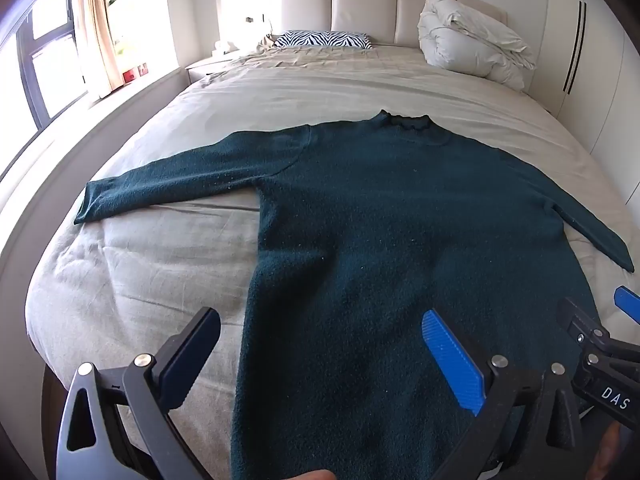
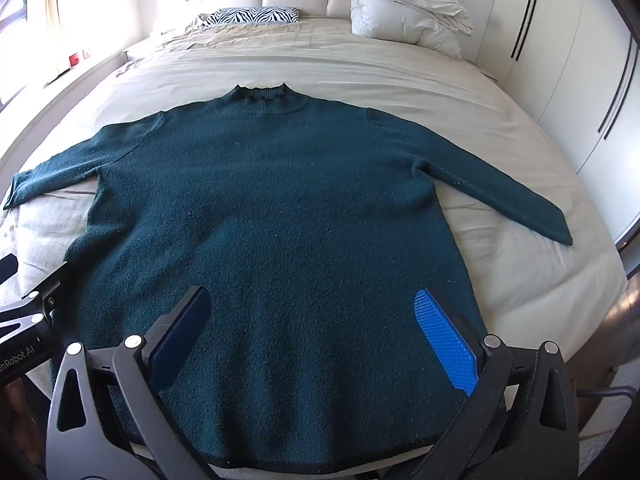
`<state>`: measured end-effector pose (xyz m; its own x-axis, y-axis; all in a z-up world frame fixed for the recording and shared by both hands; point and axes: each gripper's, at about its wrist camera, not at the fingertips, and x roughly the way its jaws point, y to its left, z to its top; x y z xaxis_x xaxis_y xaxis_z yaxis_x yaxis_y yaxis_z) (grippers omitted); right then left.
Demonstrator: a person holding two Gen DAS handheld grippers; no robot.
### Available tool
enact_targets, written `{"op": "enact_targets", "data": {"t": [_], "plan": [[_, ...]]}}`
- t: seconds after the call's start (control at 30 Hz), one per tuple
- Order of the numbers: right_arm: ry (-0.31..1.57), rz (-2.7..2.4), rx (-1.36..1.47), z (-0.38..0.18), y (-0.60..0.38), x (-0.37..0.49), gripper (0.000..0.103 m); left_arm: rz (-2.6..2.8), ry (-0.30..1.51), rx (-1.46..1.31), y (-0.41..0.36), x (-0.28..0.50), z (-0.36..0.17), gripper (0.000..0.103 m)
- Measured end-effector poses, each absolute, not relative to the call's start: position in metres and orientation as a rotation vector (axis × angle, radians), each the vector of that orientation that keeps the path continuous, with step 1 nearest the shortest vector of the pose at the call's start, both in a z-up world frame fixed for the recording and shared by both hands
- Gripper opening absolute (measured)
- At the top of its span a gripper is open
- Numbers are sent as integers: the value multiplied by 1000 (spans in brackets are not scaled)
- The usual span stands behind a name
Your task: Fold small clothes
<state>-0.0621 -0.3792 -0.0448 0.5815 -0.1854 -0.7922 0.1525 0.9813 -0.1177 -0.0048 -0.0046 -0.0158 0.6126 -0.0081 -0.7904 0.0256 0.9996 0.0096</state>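
A dark teal knit sweater (image 1: 380,216) lies flat on the bed, collar toward the headboard, both sleeves spread out sideways. It also shows in the right wrist view (image 2: 280,216). My left gripper (image 1: 320,316) is open and empty above the sweater's lower left part. My right gripper (image 2: 312,300) is open and empty above the hem area. The right gripper's tip shows in the left wrist view (image 1: 600,328) at the right edge. Part of the left gripper (image 2: 32,312) shows at the left edge of the right wrist view.
The bed (image 1: 160,264) has a beige sheet. A zebra-print pillow (image 1: 320,39) and a bundled white duvet (image 1: 472,36) lie by the headboard. A window and sill run along the left; white wardrobe doors (image 2: 560,60) stand on the right.
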Motion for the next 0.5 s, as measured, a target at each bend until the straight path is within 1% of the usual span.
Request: {"op": "enact_targets", "data": {"t": [0.5], "plan": [[936, -196, -35, -46, -380, -60, 103, -30, 930, 3, 0, 0, -16, 103]]}}
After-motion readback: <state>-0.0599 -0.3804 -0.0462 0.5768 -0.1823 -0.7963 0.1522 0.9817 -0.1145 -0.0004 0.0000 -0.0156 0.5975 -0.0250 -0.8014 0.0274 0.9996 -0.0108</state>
